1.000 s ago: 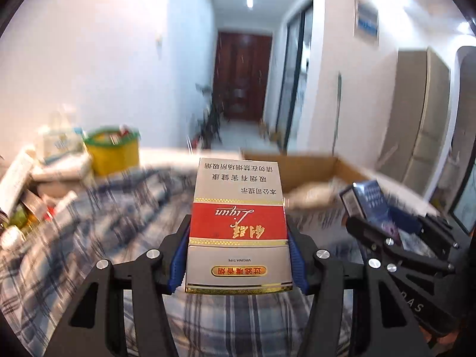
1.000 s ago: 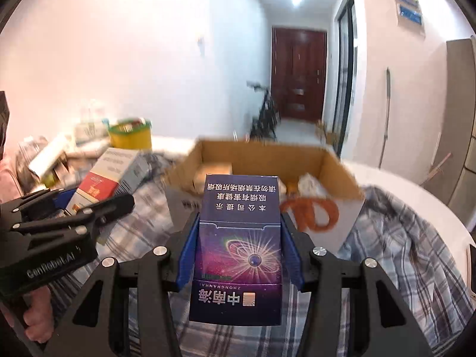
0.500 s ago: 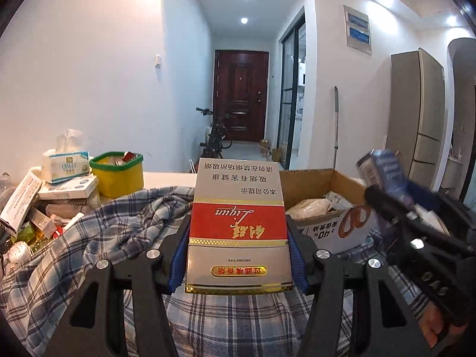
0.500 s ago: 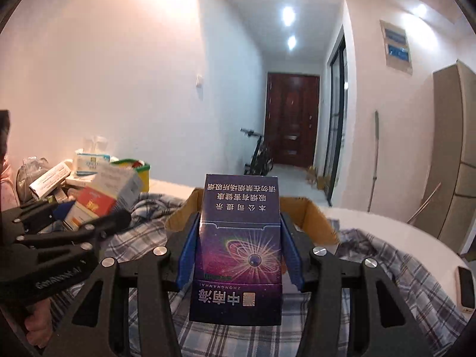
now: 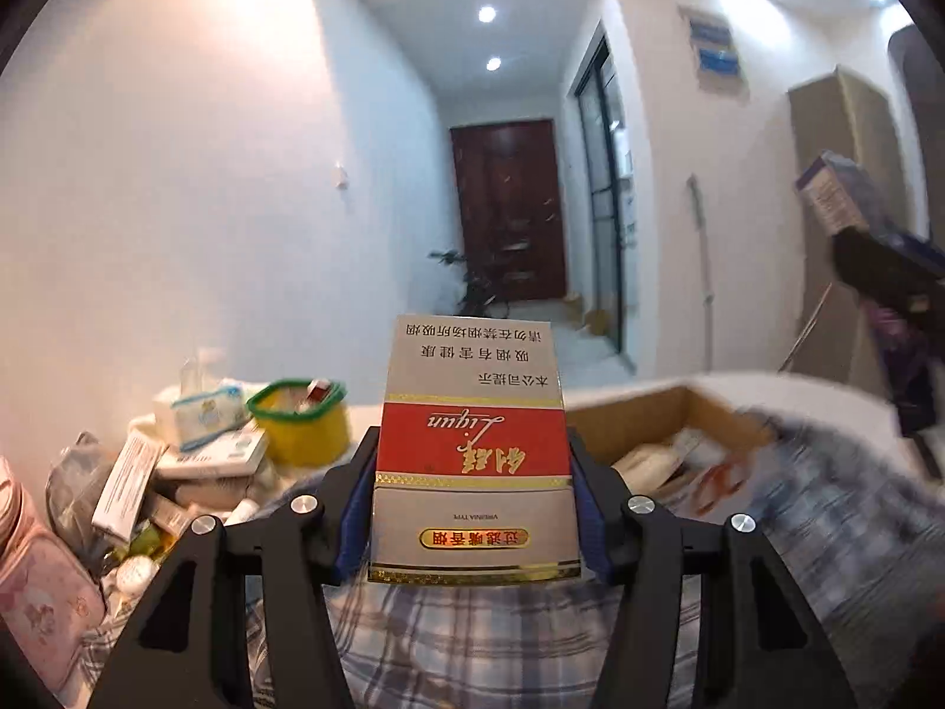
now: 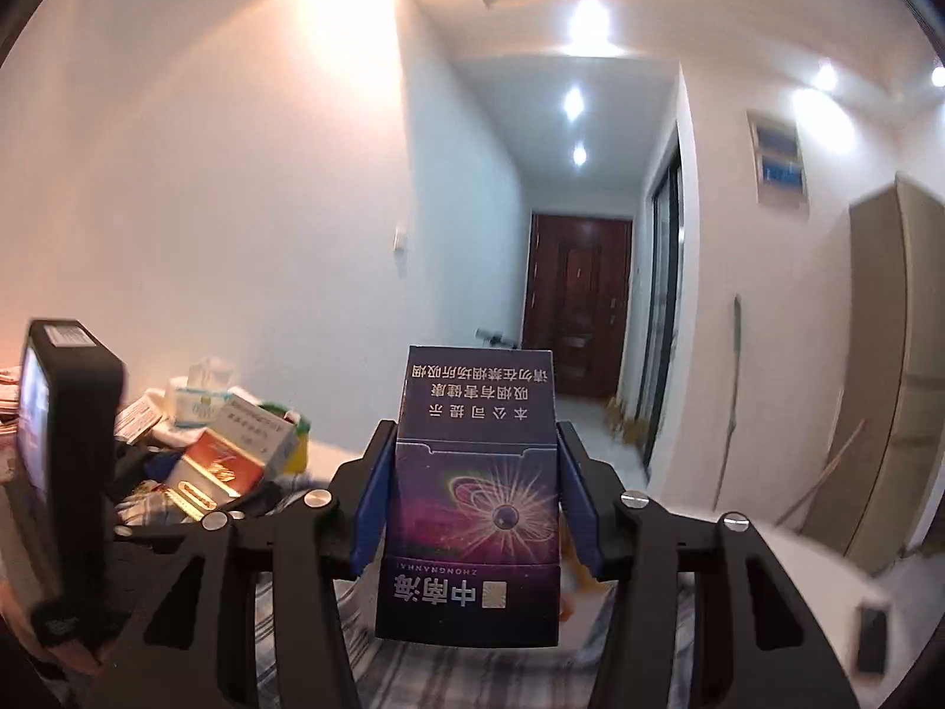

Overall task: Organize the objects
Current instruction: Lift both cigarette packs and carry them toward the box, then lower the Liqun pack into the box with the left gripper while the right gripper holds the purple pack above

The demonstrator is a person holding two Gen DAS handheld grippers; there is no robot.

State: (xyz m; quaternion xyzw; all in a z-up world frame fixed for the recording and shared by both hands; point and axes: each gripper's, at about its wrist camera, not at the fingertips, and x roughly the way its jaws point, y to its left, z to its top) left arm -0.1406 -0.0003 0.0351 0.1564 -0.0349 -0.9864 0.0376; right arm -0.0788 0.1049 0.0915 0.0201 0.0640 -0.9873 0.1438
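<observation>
While plaid cloth [image 5: 484,638] covers the table | left fingers [image 5: 354,502] grip red carton [image 5: 472,455] | right fingers [image 6: 369,502] grip purple carton [image 6: 472,502]

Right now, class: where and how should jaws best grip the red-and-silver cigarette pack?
Grip the red-and-silver cigarette pack across its two narrow long sides, coming from its bottom end: those sides are flat and parallel, as the left gripper shows, jaws clamped on its lower half.

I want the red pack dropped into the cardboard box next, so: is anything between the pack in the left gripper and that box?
Nothing visible does. The red pack, clamped in the left gripper, is lifted above the plaid cloth. The cardboard box sits open-topped just to its right, with only air between. The box already holds some items, blurred here.
</observation>
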